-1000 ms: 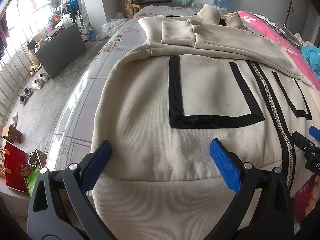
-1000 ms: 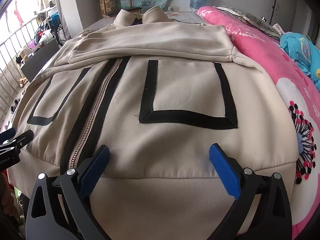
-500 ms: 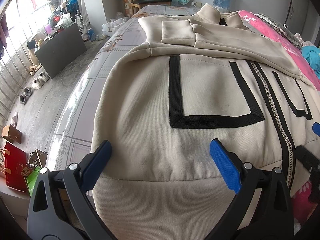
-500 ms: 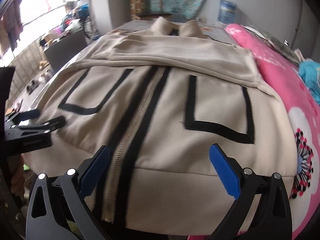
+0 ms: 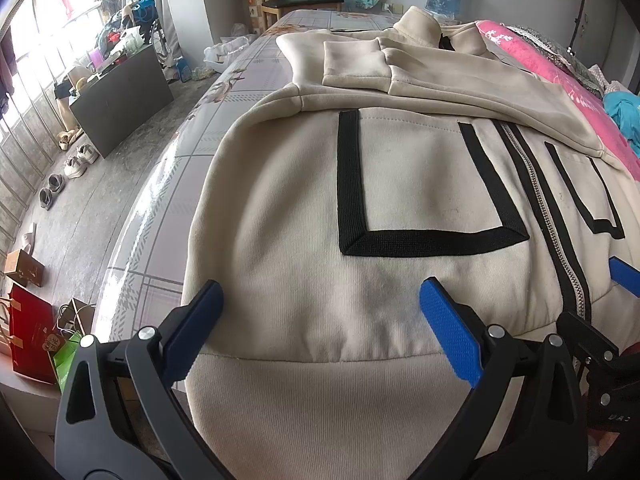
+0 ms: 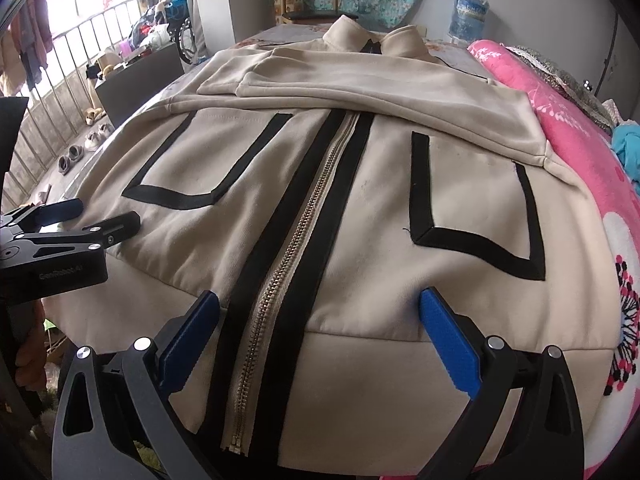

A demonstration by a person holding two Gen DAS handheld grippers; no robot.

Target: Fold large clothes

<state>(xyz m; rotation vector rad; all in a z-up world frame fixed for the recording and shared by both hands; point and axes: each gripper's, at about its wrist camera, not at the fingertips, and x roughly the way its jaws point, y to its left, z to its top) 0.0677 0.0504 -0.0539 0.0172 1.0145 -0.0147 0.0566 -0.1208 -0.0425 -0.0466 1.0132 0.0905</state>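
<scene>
Ahead of your grippers, the bed (image 5: 168, 184) with its grey checked cover carries the beige zip jacket (image 5: 400, 184), spread flat, with a pink floral blanket (image 6: 624, 264) on its right.

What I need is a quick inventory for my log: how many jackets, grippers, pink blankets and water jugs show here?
cream jacket: 1
grippers: 2 (left gripper, right gripper, both open)
pink blanket: 1
water jug: 1
Total: 5

Cream jacket (image 6: 360, 208), black stripes; pink floral blanket (image 6: 592, 184)
</scene>
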